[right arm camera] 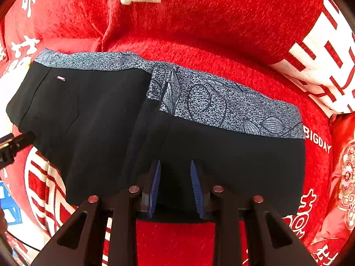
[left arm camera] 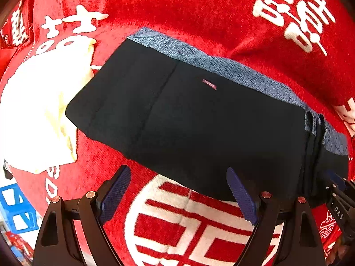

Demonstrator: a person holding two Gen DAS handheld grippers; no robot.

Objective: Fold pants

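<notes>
The black pants (left arm camera: 188, 115) with a blue-grey patterned waistband (left arm camera: 221, 66) lie folded into a compact stack on the red blanket. My left gripper (left arm camera: 178, 186) is open wide just short of the near edge of the pants, touching nothing. In the right wrist view the pants (right arm camera: 99, 122) fill the middle, with the waistband (right arm camera: 210, 102) along the far side. My right gripper (right arm camera: 175, 179) is partly open over the near edge of the pants, its blue pads (right arm camera: 196, 188) apart with black cloth between and beneath them. The right gripper also shows at the right edge of the left wrist view (left arm camera: 339, 190).
A red blanket (left arm camera: 199, 6) with white characters covers the surface. A white and pale yellow cloth (left arm camera: 40, 110) lies left of the pants. A blue crate (left arm camera: 15, 208) is at the lower left. A red embroidered cushion (right arm camera: 344, 166) lies at the right.
</notes>
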